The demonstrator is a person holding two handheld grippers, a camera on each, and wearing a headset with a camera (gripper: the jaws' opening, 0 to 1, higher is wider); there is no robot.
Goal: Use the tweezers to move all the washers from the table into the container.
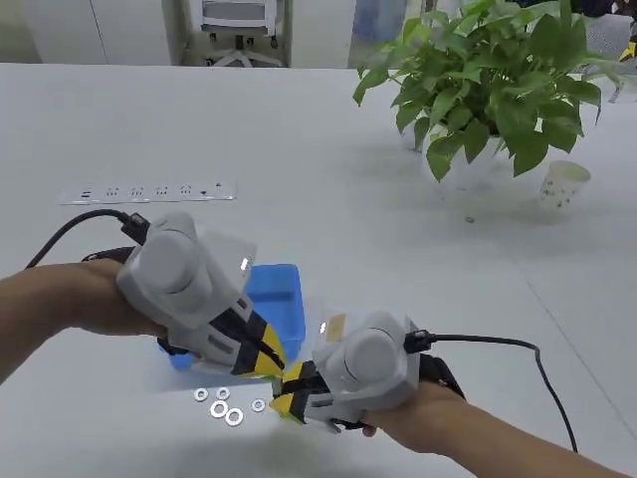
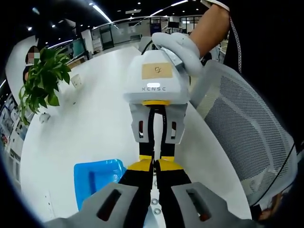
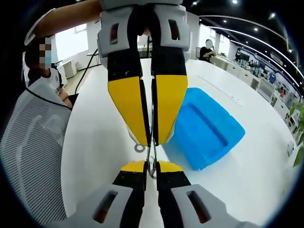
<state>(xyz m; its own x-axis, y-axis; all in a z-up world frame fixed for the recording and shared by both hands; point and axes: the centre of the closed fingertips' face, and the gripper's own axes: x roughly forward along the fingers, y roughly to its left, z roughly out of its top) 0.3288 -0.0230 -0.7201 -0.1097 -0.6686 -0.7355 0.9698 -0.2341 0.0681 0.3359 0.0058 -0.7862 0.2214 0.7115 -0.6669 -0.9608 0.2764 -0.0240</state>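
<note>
On the white table [image 1: 348, 199] the two grippers meet tip to tip, just in front of the shallow blue plastic container [image 1: 281, 297]. The left gripper [image 1: 274, 360] reaches in from the left over the container's near corner, and the right gripper [image 1: 287, 388] faces it from the right. The right gripper view shows a thin strip of bright metal, the tweezers [image 3: 151, 156], running straight between the right gripper's [image 3: 151, 167] own yellow-tipped jaws and on into the yellow jaws of the left gripper [image 3: 151, 137] opposite. Both pairs of jaws stand narrow, pinched on that strip (which is too fine to make out in the head view).

A small cluster of flat silver metal washers [image 1: 221, 403] lies on the table just below the left gripper's jaws, near the container's front edge but outside it. One washer [image 3: 139, 148] peeps out beside the left gripper's jaw.

Farther back are a white power strip [image 1: 149, 191], a leafy green potted plant [image 1: 488, 80] and a white paper cup [image 1: 565, 184]
</note>
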